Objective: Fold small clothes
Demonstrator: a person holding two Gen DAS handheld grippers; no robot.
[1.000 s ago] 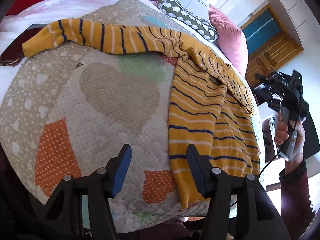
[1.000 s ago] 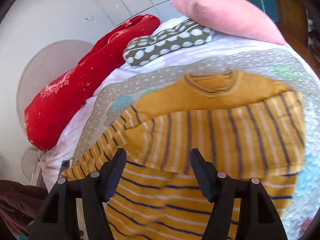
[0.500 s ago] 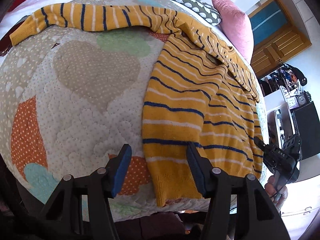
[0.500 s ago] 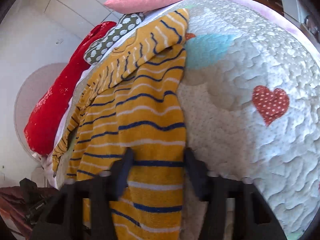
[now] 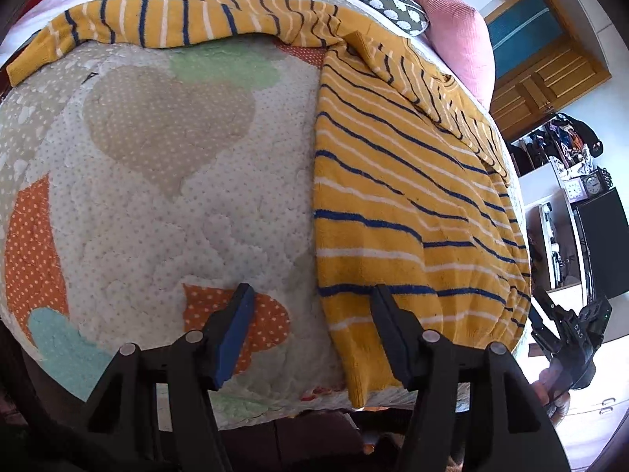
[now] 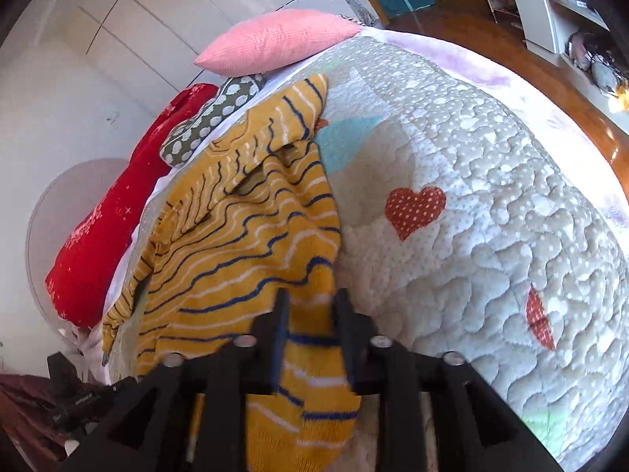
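A yellow sweater [image 5: 393, 196] with blue and white stripes lies flat on the patchwork quilt [image 5: 157, 216], one sleeve stretched out to the left at the far side. My left gripper [image 5: 312, 328] hovers over the sweater's near left hem corner; its jaws are opening and nothing is gripped. In the right wrist view the sweater [image 6: 243, 244] is rumpled toward my right gripper [image 6: 311, 324]. That gripper's narrow jaws have the hem's other corner between them, pads on the cloth, and they are opening. The right gripper [image 5: 566, 334] also shows at the bed's edge.
A pink pillow [image 6: 275, 39], a green spotted pillow [image 6: 212, 122] and a red cushion [image 6: 118, 216] line the far side of the bed. Shelves with small items [image 5: 570, 181] and a wooden floor [image 6: 530, 39] lie beyond the quilt [image 6: 491, 236].
The right gripper swept from over the sweater's chest to its hem corner and closed on the cloth. The left gripper drifted toward the other hem corner and its jaws widened a little.
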